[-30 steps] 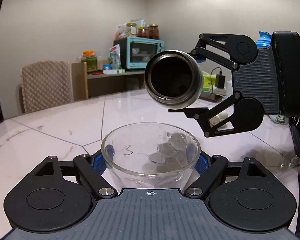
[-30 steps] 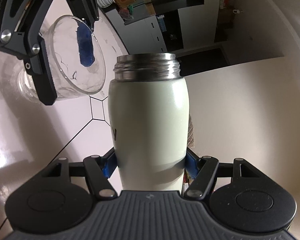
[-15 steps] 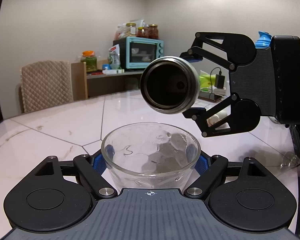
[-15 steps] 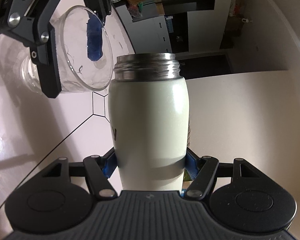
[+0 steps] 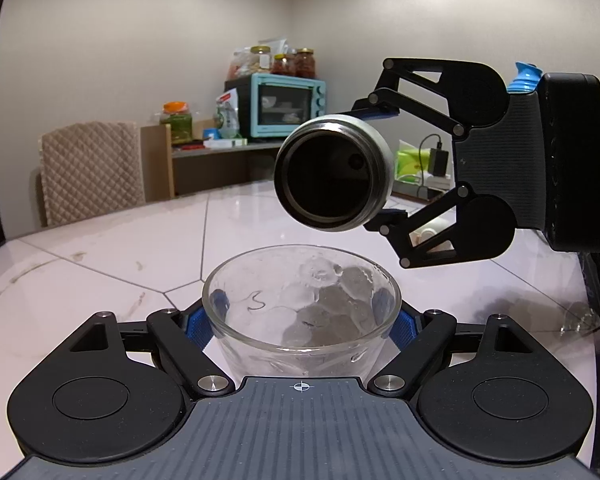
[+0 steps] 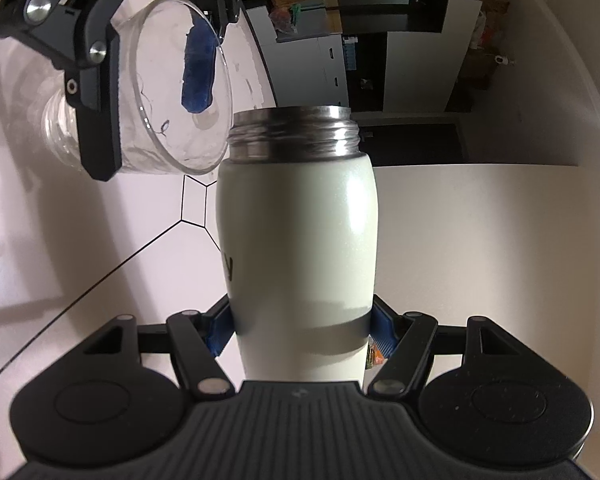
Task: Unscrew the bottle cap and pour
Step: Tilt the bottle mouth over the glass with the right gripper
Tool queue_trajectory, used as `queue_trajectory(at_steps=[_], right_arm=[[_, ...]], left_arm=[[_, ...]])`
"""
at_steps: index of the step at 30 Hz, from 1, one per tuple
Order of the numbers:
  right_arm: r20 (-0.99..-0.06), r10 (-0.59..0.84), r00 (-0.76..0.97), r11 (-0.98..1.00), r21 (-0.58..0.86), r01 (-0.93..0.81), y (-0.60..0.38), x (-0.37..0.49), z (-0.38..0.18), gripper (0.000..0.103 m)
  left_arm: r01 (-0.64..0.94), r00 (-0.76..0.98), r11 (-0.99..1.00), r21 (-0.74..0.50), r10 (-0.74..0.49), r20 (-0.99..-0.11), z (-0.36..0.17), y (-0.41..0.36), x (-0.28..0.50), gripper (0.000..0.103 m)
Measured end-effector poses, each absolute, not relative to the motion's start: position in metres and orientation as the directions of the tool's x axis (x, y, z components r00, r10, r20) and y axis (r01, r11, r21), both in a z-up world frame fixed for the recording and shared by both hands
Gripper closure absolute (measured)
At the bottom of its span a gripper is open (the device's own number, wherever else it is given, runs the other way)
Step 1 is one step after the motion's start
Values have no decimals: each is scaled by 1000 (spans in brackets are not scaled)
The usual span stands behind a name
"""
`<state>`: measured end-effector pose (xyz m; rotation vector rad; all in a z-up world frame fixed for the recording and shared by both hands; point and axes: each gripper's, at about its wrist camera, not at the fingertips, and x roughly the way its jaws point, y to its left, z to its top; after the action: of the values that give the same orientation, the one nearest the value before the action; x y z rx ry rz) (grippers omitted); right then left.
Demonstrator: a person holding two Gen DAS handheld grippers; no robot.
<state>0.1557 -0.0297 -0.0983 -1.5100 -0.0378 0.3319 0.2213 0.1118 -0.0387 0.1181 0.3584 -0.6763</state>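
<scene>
- Left wrist view: my left tool is clamped on the glass cup, blue pads on its sides just below the rim. The bottle hangs above and slightly behind the cup, mouth open and facing me, cap off. Nothing pouring yet.
- Glass: thin, rigid, slick, breakable. I'd grip low on the wall, moderate squeeze.
- Right wrist view: my right tool grasps the bottle around its lower body; the cup sits up-left of its steel neck, close by.
- Bottle: stiff painted metal, smooth, likely heavy if full. I'd grip mid-body, never the threads.
- Tabletop lies below the cup.
</scene>
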Motion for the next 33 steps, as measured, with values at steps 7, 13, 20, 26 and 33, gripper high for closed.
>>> queue_trajectory(at_steps=[7, 13, 20, 26, 33], right_arm=[[-173, 236, 956, 12, -983, -181, -26, 155, -100, 33], [-167, 231, 959, -15, -986, -168, -28, 151, -105, 33], [-158, 234, 959, -25, -987, -157, -18, 153, -103, 33], [-155, 232, 960, -45, -988, -148, -18, 153, -103, 33], [-154, 225, 962, -63, -988, -143, -37, 135, -113, 33]], left_arm=[[631, 721, 776, -9, -590, -362, -39, 112, 222, 16], [631, 721, 776, -9, -591, -362, -39, 113, 221, 16], [631, 721, 775, -8, -591, -361, -40, 112, 221, 16], [632, 721, 775, -8, -591, -361, -41, 112, 222, 16], [632, 721, 775, -8, -591, -361, -42, 112, 222, 16]])
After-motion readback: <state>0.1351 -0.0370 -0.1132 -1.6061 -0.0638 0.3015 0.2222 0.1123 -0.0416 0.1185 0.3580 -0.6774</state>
